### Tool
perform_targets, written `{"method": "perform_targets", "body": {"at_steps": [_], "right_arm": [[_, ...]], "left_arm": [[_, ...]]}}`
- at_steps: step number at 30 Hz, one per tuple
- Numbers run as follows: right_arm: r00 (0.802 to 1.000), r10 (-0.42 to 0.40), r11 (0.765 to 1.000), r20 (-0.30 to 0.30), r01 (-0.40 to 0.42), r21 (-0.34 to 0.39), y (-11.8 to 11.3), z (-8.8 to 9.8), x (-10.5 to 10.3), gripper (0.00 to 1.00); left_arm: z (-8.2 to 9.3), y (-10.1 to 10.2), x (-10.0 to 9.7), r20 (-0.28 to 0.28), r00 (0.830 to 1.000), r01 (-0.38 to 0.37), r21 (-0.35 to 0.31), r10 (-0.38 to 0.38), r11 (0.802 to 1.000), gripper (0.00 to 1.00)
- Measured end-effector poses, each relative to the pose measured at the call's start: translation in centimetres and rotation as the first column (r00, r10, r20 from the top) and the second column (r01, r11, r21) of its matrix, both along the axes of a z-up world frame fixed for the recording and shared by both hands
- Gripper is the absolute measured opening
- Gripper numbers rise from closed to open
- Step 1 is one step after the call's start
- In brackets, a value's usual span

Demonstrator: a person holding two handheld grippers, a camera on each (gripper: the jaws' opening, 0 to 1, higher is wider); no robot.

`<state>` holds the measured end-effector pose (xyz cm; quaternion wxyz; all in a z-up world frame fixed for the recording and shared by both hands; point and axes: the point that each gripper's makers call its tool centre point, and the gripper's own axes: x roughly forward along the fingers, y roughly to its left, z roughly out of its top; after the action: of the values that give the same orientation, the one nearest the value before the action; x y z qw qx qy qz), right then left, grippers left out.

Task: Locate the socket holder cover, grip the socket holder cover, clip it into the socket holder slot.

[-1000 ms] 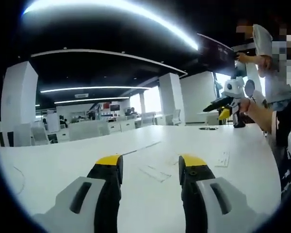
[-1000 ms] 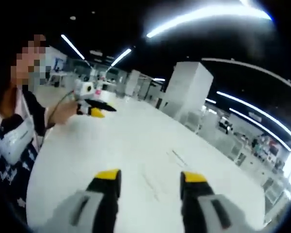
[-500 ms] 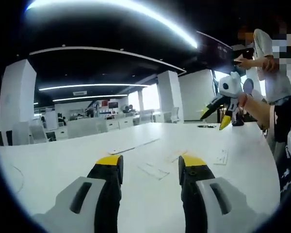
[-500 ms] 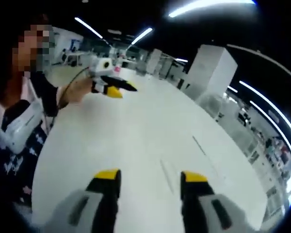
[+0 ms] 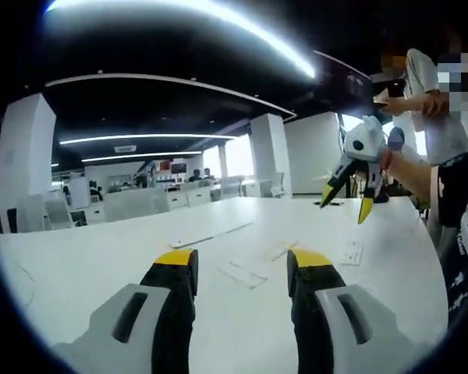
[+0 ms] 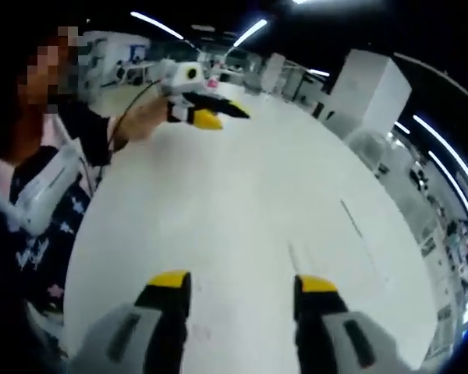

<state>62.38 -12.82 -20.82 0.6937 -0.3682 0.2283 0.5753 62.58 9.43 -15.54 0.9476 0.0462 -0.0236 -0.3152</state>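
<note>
My left gripper [image 5: 243,269] stands open above the white table [image 5: 101,265], nothing between its yellow-tipped jaws. Ahead of it lie a long thin white strip [image 5: 210,232], a flat clear piece [image 5: 246,274], a small pale piece [image 5: 279,249] and a white ribbed piece [image 5: 349,252]; I cannot tell which is the cover. My right gripper [image 5: 345,204] hangs open at the right, tips pointing down at the table. In the right gripper view my right gripper [image 6: 242,292] is open and empty, the thin strip [image 6: 352,218] lies to the right, and my left gripper [image 6: 218,117] shows at the upper left.
A person's hand [image 6: 140,117] and sleeve [image 6: 43,187] hold the left gripper. Another person [image 5: 421,93] stands at the table's far right beside a dark screen [image 5: 347,78]. White pillars [image 5: 273,156] and desks [image 5: 140,206] stand beyond the table's far edge.
The right gripper has swung its tips downward and drifted a little left in the left gripper view. The right gripper view has tilted down toward the table. My left gripper has hardly moved.
</note>
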Motion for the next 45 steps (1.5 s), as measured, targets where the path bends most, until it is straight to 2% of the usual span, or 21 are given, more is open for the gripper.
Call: {"method": "perform_targets", "body": {"at_steps": [3,8,15,22,34,38,42,45], "right_arm": [[1.000,0.015,0.997,-0.022,-0.016,-0.071,-0.1,-1.0,-0.4,0.55],[0.998,0.033,0.990,-0.054,-0.040,-0.136,0.0,-2.0,-1.0,0.54],[0.995,0.049,0.965,-0.089,-0.070,-0.254,-0.6,-3.5,-1.7,0.52],[0.990,0.053,0.940,-0.131,-0.094,-0.328,-1.0,-4.4,-2.3,0.53],[0.979,0.071,0.875,-0.191,-0.153,-0.459,-2.3,-6.3,-3.2,0.53],[0.976,0.075,0.854,-0.205,-0.169,-0.492,-2.6,-6.9,-3.2,0.48],[0.975,0.061,0.842,-0.213,-0.165,-0.513,-2.6,-7.4,-2.7,0.45],[0.971,0.067,0.821,-0.228,-0.183,-0.541,-2.8,-7.7,-2.8,0.43]], "left_arm": [[0.0,-0.2,-0.1,0.001,1.000,0.005,-0.003,-0.005,1.000,0.46],[-0.3,-0.5,-0.1,-0.007,1.000,0.011,0.007,-0.011,1.000,0.46],[-0.3,-0.6,-0.2,-0.004,1.000,0.016,0.008,-0.016,1.000,0.46],[-0.1,-0.6,-0.2,0.001,1.000,0.021,0.009,-0.021,1.000,0.46],[0.0,-0.6,-0.4,0.003,1.000,0.027,0.006,-0.027,1.000,0.46],[-0.1,-0.6,-0.4,-0.001,1.000,0.028,0.008,-0.028,1.000,0.46],[-0.3,-0.7,-0.4,-0.005,1.000,0.030,0.011,-0.030,0.999,0.46],[-0.3,-0.8,-0.5,-0.005,0.999,0.033,0.015,-0.033,0.999,0.46]]}}
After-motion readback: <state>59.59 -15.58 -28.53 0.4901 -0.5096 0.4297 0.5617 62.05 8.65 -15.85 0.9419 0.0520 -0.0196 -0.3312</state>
